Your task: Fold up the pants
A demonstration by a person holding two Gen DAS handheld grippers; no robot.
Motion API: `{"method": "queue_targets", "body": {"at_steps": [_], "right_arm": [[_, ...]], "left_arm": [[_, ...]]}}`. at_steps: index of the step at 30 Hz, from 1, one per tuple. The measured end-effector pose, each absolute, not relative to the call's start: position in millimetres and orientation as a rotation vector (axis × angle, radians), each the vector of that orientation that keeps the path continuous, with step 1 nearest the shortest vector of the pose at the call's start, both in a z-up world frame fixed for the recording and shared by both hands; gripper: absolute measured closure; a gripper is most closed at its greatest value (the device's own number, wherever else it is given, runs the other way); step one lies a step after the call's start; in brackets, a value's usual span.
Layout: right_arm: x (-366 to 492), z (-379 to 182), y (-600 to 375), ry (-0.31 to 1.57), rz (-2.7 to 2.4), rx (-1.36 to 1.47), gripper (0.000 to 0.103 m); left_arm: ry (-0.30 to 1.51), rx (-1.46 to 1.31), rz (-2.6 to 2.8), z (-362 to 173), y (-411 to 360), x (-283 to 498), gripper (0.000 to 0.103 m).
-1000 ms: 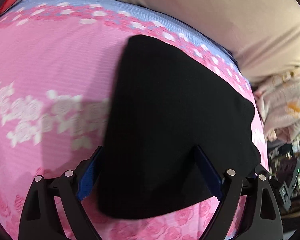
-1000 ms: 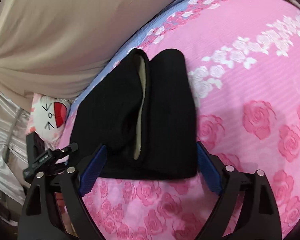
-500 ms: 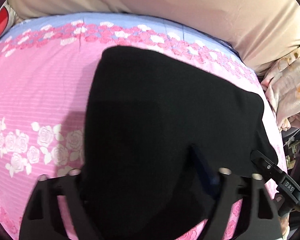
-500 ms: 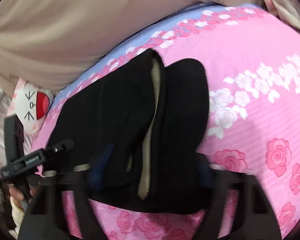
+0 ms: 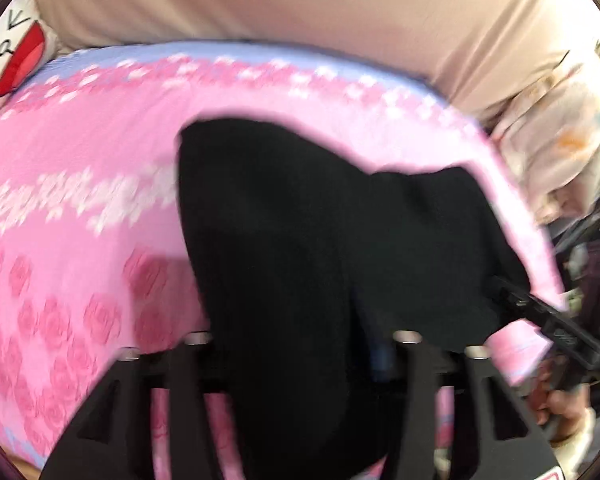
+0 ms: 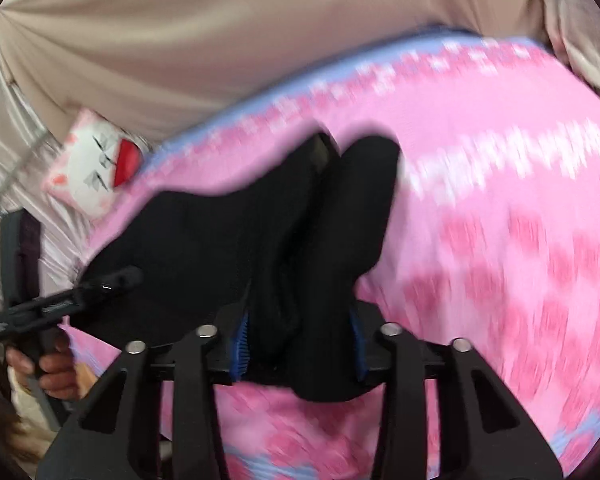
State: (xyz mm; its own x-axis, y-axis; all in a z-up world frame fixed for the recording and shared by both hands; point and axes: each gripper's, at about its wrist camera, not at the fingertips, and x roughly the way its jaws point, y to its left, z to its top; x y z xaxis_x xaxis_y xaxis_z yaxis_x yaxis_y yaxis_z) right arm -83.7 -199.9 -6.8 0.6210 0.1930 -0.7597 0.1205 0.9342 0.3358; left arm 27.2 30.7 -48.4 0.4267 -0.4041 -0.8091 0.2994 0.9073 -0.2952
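Note:
The black pants [image 5: 320, 220] are folded into a thick bundle over the pink floral bed cover [image 5: 80, 220]. My left gripper [image 5: 300, 344] is shut on their near edge, and the cloth hides its fingers. The other gripper [image 5: 540, 320] shows at the right, gripping the far side. In the right wrist view my right gripper [image 6: 300, 344] is shut on the pants [image 6: 228, 240], blue pads [image 6: 241, 344] pressing the bunched cloth. The left gripper [image 6: 60, 300] shows at the left, held by a hand. Both views are blurred by motion.
A beige curtain [image 5: 300, 0] hangs behind the bed. A white cat-face cushion [image 6: 92, 168] lies at the bed's far left corner. A floral cloth [image 5: 560, 132] and clutter lie off the right side of the bed.
Both grippers have closed on the near edge of the pants and lifted it. The pants now bunch between the jaws, and the views have swung upward with blur.

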Motion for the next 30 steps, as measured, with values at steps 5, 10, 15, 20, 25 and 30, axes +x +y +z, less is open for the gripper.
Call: {"method": "queue_targets", "body": {"at_steps": [5,10,15,20,25,30], "right_arm": [[-106,30,-225,0.761,-0.069,0.405,0.042],[-75,71,-211,0.676,-0.021,0.275,0.041],[16,5,-177,0.893,-0.003,0.167,0.029],[13,5,-178,0.865,0.073,0.237,0.078],[15,-11,-200,0.925,-0.017,0.194,0.088],[-12,19,-210,0.786,-0.044,0.288,0.083]], "left_arm": [[0.911,-0.047,-0.279,-25,57,8,0.041],[0.661,0.073,-0.059,29,73,8,0.025],[0.765,0.101,-0.119,-2,37,53,0.025],[0.835,0.124,-0.091,-36,18,77,0.024],[0.845,0.111,-0.160,-38,7,79,0.022],[0.825,0.177,-0.128,-41,-10,78,0.022]]}}
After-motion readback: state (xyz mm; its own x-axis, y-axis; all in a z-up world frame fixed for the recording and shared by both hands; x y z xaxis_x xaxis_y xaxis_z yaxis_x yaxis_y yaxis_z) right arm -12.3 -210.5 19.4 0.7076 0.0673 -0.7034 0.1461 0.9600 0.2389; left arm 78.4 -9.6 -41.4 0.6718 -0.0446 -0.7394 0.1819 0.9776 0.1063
